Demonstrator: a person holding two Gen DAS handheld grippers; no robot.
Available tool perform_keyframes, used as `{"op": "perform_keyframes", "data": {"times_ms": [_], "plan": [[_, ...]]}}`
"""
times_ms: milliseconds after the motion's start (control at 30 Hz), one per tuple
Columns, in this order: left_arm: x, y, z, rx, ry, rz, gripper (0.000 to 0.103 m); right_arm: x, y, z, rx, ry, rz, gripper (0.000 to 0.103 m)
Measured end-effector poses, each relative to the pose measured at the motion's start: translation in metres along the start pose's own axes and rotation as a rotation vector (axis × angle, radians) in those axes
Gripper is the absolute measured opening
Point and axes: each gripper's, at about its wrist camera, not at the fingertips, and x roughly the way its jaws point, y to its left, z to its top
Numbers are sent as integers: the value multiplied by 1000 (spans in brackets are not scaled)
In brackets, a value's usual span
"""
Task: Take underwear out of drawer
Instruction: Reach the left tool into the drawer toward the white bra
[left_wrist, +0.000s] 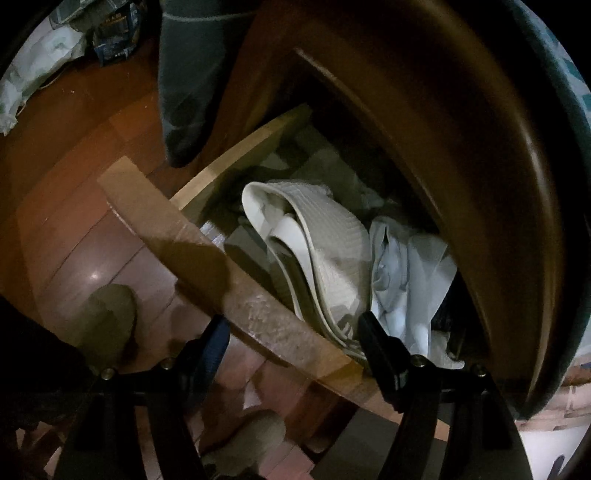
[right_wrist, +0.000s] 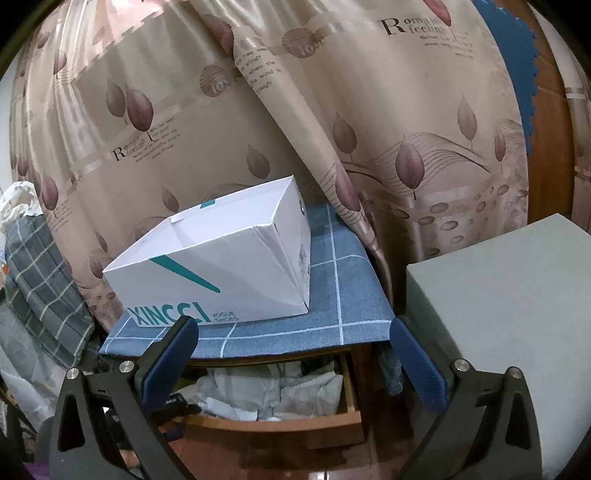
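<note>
A wide beige curtain (right_wrist: 258, 122) printed with mauve leaves and lettering hangs behind everything in the right wrist view. In front of it stands a dark wooden nightstand (left_wrist: 461, 155), its top covered by a blue checked cloth (right_wrist: 343, 295). A white shoe box (right_wrist: 229, 266) with teal lettering sits open on that cloth. To the right is a grey upholstered block (right_wrist: 517, 314), close beside the nightstand.

The drawer (left_wrist: 207, 258) of the nightstand is pulled out over a reddish wooden floor (left_wrist: 74, 192). Inside lies a heap of pale clothing. The underwear (left_wrist: 325, 243), a cream ribbed piece with a white waistband, rests folded near the drawer's front edge, with a light bluish-white garment (left_wrist: 410, 273) bunched just beside it.

The left claw (left_wrist: 291, 332) points steeply down at the drawer's front. Its jaws are wide apart with the drawer's front edge between them; one tip sits outside over the floor, the other at the cream underwear, and nothing is gripped. The right claw (right_wrist: 295, 343) hovers farther back, jaws spread wide and empty, framing the drawer's open front.
</note>
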Motion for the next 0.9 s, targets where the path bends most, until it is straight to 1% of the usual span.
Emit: {"op": "perform_keyframes", "data": {"times_ms": [100, 200, 233, 433, 900], "plan": [[-5, 1, 0, 7, 13, 1, 74, 0, 0, 0, -2, 0, -1, 103], [0, 4, -1, 19, 22, 2, 74, 0, 0, 0, -3, 2, 0, 103], [12, 12, -4, 23, 23, 2, 75, 0, -1, 0, -3, 3, 0, 103], [19, 14, -13, 47, 44, 17, 76, 0, -1, 0, 0, 5, 1, 103], [21, 29, -21, 68, 92, 28, 77, -1, -1, 0, -2, 6, 1, 103]]}}
